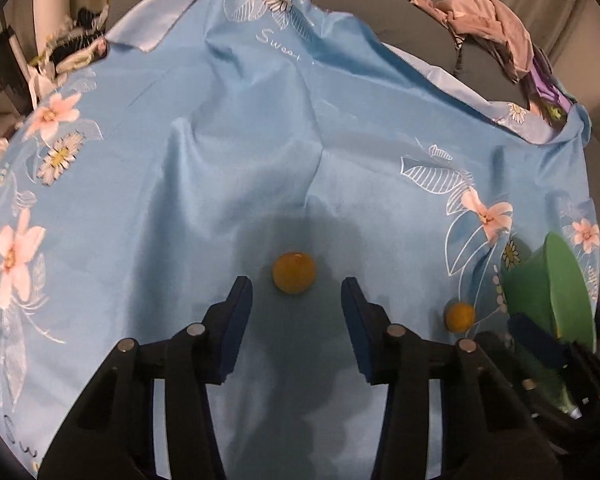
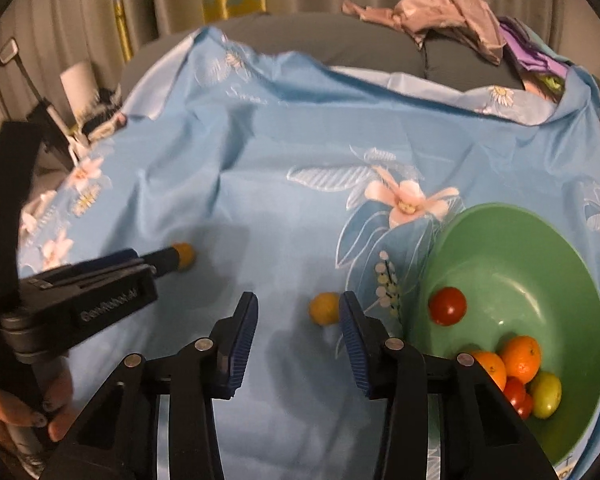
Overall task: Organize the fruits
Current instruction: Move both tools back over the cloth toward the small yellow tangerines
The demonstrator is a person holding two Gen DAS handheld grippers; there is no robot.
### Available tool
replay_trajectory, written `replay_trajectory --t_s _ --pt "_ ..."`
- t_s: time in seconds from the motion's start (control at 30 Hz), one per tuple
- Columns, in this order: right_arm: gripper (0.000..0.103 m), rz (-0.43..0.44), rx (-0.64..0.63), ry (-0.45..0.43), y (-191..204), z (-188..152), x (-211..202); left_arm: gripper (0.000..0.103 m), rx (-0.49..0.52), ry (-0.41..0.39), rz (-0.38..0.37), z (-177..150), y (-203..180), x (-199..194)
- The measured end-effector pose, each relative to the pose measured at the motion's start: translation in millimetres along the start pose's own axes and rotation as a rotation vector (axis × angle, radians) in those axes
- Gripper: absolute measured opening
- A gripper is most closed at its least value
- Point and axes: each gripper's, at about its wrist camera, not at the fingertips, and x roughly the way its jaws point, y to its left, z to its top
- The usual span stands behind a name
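Observation:
A yellow-orange fruit (image 1: 294, 273) lies on the blue flowered cloth (image 1: 228, 128) just ahead of my open left gripper (image 1: 296, 294), between its blue fingertips. In the right wrist view this fruit (image 2: 185, 255) sits at the left gripper's tip (image 2: 168, 258). A second small yellow fruit (image 1: 459, 316) (image 2: 324, 308) lies beside the green bowl (image 1: 556, 280) (image 2: 540, 248), just ahead of my open right gripper (image 2: 298, 312), next to its right fingertip. The bowl holds a red tomato (image 2: 447, 305), two oranges (image 2: 521, 358), small red fruits and a green-yellow fruit (image 2: 546, 394).
The cloth (image 2: 260, 160) covers a grey cushioned surface (image 2: 320, 40). Crumpled pink and purple clothes (image 2: 452, 16) lie at the far right. Clutter and a white roll (image 2: 76, 80) stand at the far left. A hand (image 2: 16, 412) grips the left tool's handle.

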Motion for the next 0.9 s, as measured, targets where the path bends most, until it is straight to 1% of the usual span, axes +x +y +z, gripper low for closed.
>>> replay_trajectory --t_s 0.03,0.13,0.27,0.33,0.4,0.47,0.53,0.67,0.77,0.9 --pt "0.044 -0.015 -0.005 0.009 1.5 0.1 3.8 0.045 -0.008 0.007 -0.005 1.0 2.2 2.4" --pt "0.044 -0.101 -0.031 0.008 5.0 0.7 11.8 0.043 -0.015 0.031 0.007 1.9 5.0 9.6" --pt "0.044 -0.156 -0.066 0.023 14.8 1.8 17.8 0.042 -0.028 0.043 -0.010 4.6 7.2 14.1" --pt "0.044 -0.143 -0.078 0.022 16.8 1.5 15.5 0.042 -0.040 0.052 -0.022 7.4 7.3 17.7" --pt "0.044 -0.090 -0.075 0.016 17.2 2.3 13.1 0.041 -0.038 0.061 -0.021 9.2 6.9 22.0" --pt "0.044 -0.066 -0.072 0.023 17.0 2.3 14.1 0.037 -0.040 0.068 -0.019 9.4 6.9 24.9" --pt "0.044 -0.054 -0.073 0.023 16.8 0.7 12.4 0.035 -0.053 0.069 -0.028 10.2 9.7 26.1" --pt "0.044 0.014 -0.049 0.036 12.3 -1.0 14.0 0.035 -0.077 0.069 -0.057 12.7 15.2 27.6" --pt "0.044 0.026 -0.037 0.050 10.7 -1.2 19.5 0.034 -0.079 0.066 -0.063 14.2 16.0 28.6" --pt "0.044 0.013 -0.039 0.058 12.2 0.0 25.8 0.032 -0.073 0.060 -0.080 15.7 15.4 30.8"
